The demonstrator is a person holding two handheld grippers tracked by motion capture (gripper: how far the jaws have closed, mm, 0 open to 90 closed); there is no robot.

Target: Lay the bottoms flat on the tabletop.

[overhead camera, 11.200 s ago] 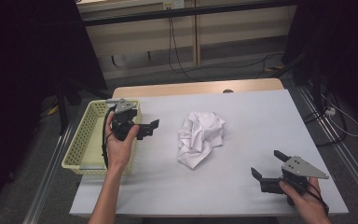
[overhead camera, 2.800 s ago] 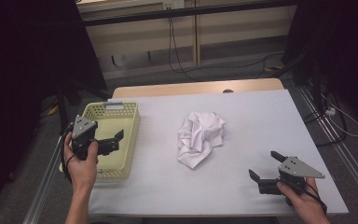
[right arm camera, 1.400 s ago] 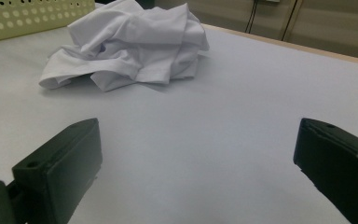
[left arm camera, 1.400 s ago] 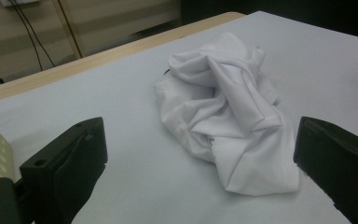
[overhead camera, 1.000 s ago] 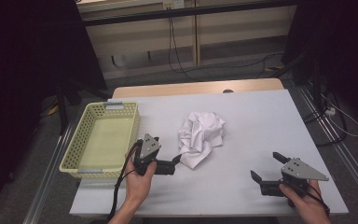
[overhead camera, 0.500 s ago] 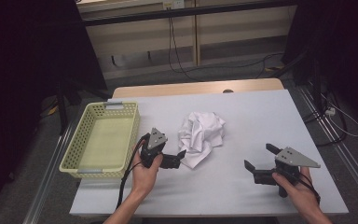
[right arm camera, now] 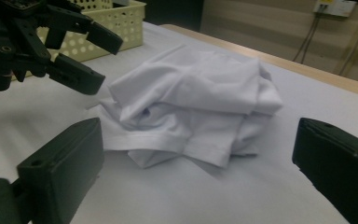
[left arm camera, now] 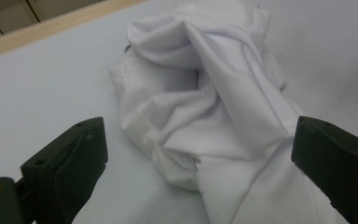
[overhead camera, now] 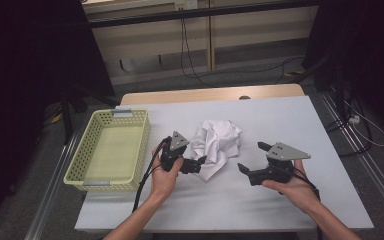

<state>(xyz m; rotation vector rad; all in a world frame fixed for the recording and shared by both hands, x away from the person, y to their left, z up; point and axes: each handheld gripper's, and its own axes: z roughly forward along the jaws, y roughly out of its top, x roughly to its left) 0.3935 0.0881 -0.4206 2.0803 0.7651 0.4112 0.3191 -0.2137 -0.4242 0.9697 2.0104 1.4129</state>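
Note:
A crumpled white cloth (overhead camera: 219,142) lies in the middle of the pale table (overhead camera: 280,115). My left gripper (overhead camera: 198,164) sits at the cloth's lower left edge, open, jaws pointing right at it. In the left gripper view the left gripper (left arm camera: 198,128) has the cloth (left arm camera: 205,93) close ahead, a fold reaching between the wide jaws. My right gripper (overhead camera: 252,157) is open, a short way right of the cloth, pointing left. The right gripper view has the right gripper (right arm camera: 198,128) facing the cloth (right arm camera: 200,93), with the left gripper (right arm camera: 81,58) beyond at upper left.
A pale yellow perforated basket (overhead camera: 87,150) stands at the table's left edge with nothing in it; its corner (right arm camera: 121,18) appears behind the left gripper. A wooden strip (overhead camera: 205,95) runs along the far edge. Cables hang behind the table.
My left gripper has come from beside the basket rightward to the cloth's edge. My right gripper has moved left and slightly forward, closer to the cloth. The cloth has not moved.

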